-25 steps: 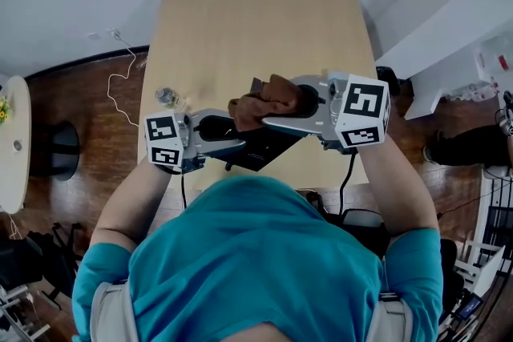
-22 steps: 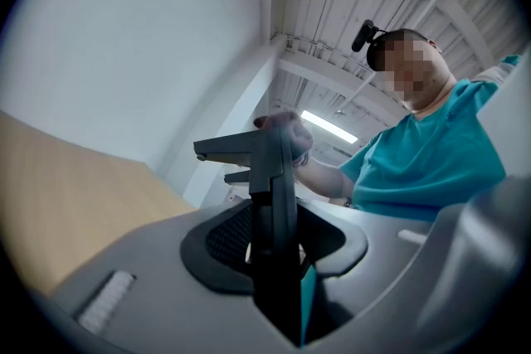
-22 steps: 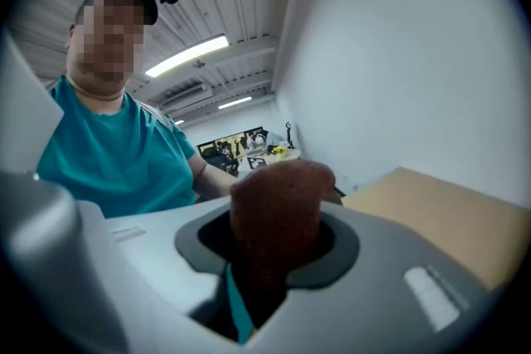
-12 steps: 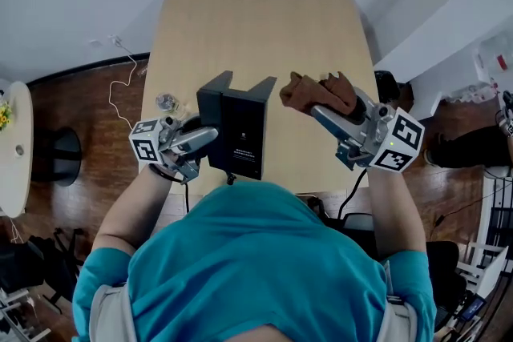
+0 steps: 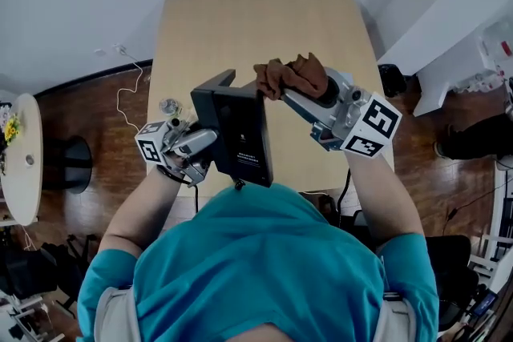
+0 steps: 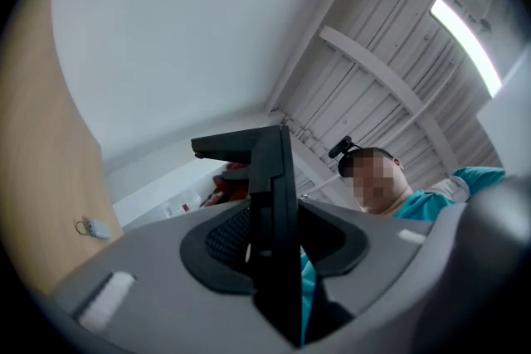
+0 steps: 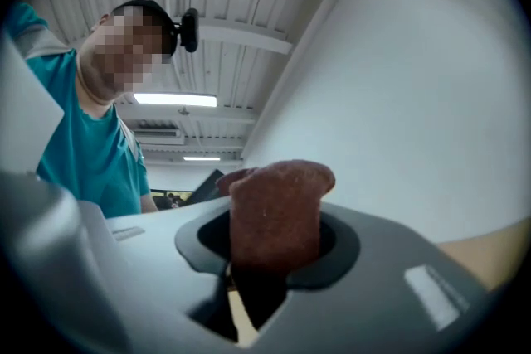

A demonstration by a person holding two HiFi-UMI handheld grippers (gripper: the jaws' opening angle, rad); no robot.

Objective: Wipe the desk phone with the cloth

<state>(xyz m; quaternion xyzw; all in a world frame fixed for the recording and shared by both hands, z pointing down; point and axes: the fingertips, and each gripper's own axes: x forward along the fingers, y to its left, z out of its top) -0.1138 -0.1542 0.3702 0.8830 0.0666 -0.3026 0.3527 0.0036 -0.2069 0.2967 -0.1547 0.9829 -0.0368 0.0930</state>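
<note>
The black desk phone (image 5: 238,136) is lifted off the wooden table (image 5: 256,20), its flat underside facing up at me. My left gripper (image 5: 210,142) is shut on the phone's left edge; in the left gripper view the phone (image 6: 274,203) stands edge-on between the jaws of the left gripper (image 6: 275,249). A crumpled brown cloth (image 5: 290,76) is clamped in my right gripper (image 5: 295,94) and rests against the phone's far right corner. In the right gripper view the cloth (image 7: 275,207) fills the jaws of the right gripper (image 7: 270,253), with a dark phone edge (image 7: 206,183) behind it.
A small clear glass object (image 5: 168,106) sits at the table's left edge beside my left gripper. A white cable (image 5: 124,96) trails over the wooden floor on the left. A round white table (image 5: 20,164) stands far left, and white furniture (image 5: 449,36) at the right.
The right gripper swung the cloth away to the right, then back left onto the phone's far corner. The left gripper tilted and raised the phone slightly.
</note>
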